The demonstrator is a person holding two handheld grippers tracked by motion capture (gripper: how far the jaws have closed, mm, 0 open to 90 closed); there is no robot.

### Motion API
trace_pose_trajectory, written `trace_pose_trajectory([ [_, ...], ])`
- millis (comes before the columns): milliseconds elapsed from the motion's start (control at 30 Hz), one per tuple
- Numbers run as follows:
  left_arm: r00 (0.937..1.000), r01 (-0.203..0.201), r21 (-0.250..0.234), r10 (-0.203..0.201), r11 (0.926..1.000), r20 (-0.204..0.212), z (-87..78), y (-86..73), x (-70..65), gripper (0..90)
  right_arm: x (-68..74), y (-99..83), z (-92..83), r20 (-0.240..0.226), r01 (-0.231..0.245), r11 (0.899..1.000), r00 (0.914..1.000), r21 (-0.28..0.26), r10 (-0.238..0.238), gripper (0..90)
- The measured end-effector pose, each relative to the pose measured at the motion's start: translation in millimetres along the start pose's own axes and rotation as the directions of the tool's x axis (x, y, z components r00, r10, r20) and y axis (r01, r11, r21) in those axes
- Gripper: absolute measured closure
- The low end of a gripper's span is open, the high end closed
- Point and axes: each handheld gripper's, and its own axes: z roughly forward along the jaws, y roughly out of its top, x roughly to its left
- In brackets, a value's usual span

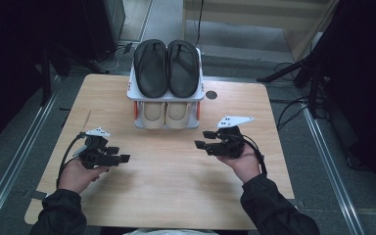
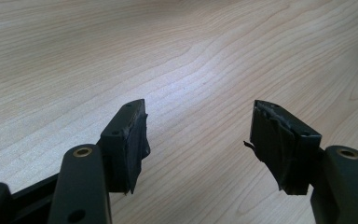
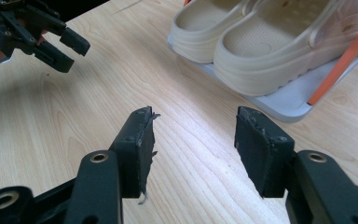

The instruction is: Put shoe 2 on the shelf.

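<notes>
Now the right gripper (image 1: 203, 139) hangs low over the bare wood with its jaws spread wide and nothing between them, and across the table (image 1: 176, 196) the left gripper (image 1: 120, 154) sits the same way, released and empty, jaws aimed at its partner. Just beyond the right gripper's jaws in its own view sits the pair of cream clogs (image 3: 256, 42) on the lower tier of the white shoe rack (image 1: 132, 90), orange posts at the sides. Up top, a pair of black flip-flops (image 1: 166, 66) lies side by side, well apart from both grippers.
</notes>
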Motion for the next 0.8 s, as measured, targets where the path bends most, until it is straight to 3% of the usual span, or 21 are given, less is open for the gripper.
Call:
trace_pose_trajectory([
  [667,0.9999,-0.013,0.006,0.012,0.9999,0.007,0.4,0.7,-1.3,36.9,-18.2,-26.2,-7.5,0.04,-0.027,0.999,0.9988,0.017,0.027,45.5],
  [800,0.9999,-0.015,0.008,0.015,0.9999,0.008,1.2,1.0,-1.7,36.9,-22.1,-27.7,-4.9,0.038,-0.052,0.999,0.998,0.017,0.051,44.6],
])
